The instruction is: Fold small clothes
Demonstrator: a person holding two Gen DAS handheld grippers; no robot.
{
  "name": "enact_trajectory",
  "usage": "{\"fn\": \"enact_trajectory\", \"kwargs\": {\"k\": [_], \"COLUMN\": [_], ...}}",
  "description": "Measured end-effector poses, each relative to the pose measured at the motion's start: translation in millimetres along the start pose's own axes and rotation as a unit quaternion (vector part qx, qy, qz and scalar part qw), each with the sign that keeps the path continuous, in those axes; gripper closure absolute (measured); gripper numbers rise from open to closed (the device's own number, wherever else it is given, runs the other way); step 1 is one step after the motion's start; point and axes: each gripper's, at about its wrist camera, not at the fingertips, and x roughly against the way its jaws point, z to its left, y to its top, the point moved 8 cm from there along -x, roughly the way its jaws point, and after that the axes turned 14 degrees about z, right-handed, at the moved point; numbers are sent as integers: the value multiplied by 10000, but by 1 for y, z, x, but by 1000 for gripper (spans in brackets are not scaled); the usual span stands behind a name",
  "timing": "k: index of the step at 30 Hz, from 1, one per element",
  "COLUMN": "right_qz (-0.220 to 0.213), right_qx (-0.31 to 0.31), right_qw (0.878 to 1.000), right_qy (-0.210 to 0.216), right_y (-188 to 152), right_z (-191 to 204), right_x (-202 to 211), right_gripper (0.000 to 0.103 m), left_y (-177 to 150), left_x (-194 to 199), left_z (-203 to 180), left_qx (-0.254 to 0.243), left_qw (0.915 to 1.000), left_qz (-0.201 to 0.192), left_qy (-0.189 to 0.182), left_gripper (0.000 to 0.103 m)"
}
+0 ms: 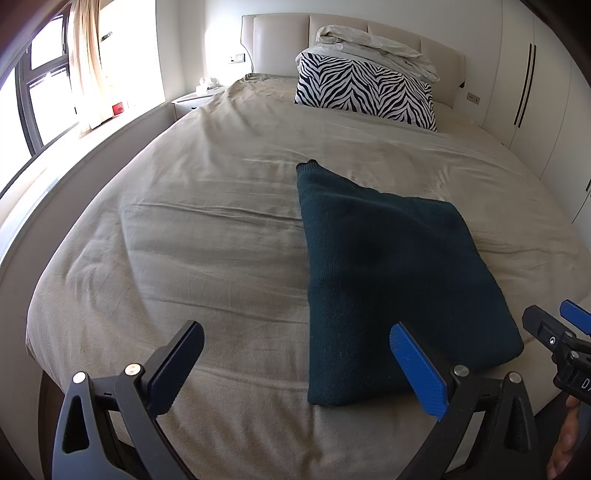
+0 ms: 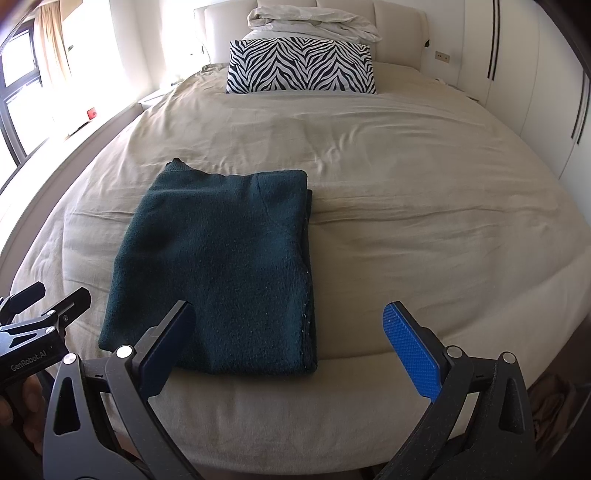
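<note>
Both tongs hang above the foot of the bed, and neither holds anything. Left tongs (image 1: 297, 363) stand with fingers wide apart, the right-hand blue pad over the near left part of the folded dark green sweater (image 1: 388, 280); whether it touches the cloth cannot be told. In the right wrist view the left tongs' body is cut off by the frame edge, with a hand below it mostly out of frame.

That sweater lies flat on the beige bed cover (image 1: 207, 236), near the foot edge, one ribbed corner poking out at the far left of the fold. Its stacked layers show along the right side in the right wrist view.

Right tongs (image 2: 288, 338) are likewise spread wide, the left finger over the sweater's near edge, the blue one over bare cover. Farther back, a zebra-striped pillow (image 2: 301, 66) leans by the headboard with rumpled white bedding (image 2: 314, 20) on top.
</note>
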Motion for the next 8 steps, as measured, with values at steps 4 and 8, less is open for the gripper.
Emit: {"fn": "enact_trajectory", "kwargs": {"k": [4, 8], "right_qz": [19, 50], "right_qx": [2, -2], "right_qw": [10000, 10000], "right_qy": [12, 27], "right_y": [-1, -1], "right_z": [-2, -5], "right_x": [-1, -2], "right_gripper": [0, 0], "left_y": [3, 5], "left_x": [0, -1], "left_z": [2, 3], "left_qx": [-15, -55], "left_qw": [10000, 10000], "left_qz": [-14, -30], "left_qy": [-8, 27], "left_gripper": [0, 0]}}
